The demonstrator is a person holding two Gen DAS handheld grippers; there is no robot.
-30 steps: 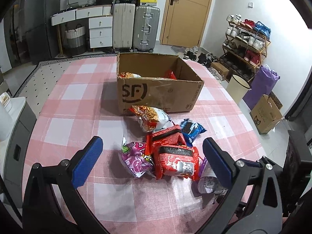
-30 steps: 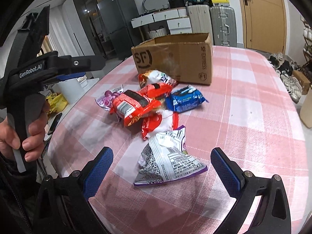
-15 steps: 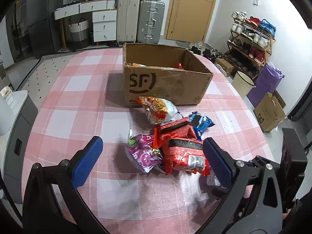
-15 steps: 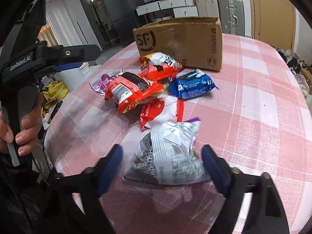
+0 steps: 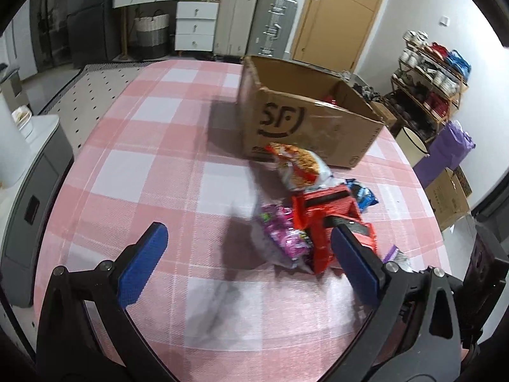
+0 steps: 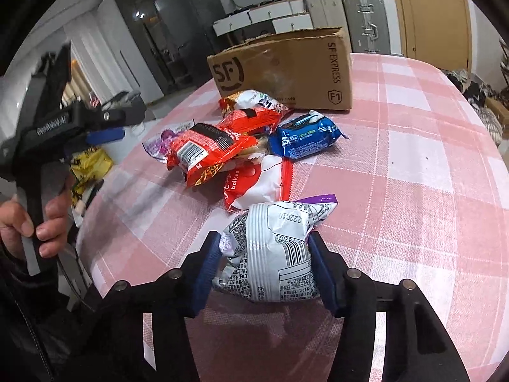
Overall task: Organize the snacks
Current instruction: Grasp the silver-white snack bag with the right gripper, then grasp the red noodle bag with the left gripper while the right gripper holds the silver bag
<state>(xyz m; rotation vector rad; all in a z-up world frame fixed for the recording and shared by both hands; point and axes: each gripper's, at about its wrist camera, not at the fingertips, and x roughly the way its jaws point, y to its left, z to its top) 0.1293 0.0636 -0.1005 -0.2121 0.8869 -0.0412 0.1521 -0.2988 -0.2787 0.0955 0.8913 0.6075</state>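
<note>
My right gripper point(image 6: 263, 248) has its jaws closing, and both blue pads press into the sides of a crumpled silver snack bag point(image 6: 270, 273) at the table's near edge. Beyond it lies a pile: a red-and-white bag point(image 6: 254, 184), a red pack point(image 6: 206, 149), a blue pack point(image 6: 305, 140). The cardboard SF box point(image 6: 286, 70) stands open behind them. My left gripper point(image 5: 246, 238) is open over bare tablecloth, with nothing between its fingers. The red pack point(image 5: 331, 219) and a pink pack point(image 5: 283, 232) lie just beside its right finger.
The pink checked table point(image 5: 143, 159) falls away at its left edge to a grey cabinet point(image 5: 28, 197). A hand point(image 6: 28, 222) holds the left gripper at the table's left side. Suitcases point(image 5: 254, 25), drawers and a shoe rack point(image 5: 432, 73) stand beyond the table.
My right gripper's jaws came together onto the silver bag, squeezing it narrower. My left gripper dropped lower and shifted left, so the snack pile now sits to its right.
</note>
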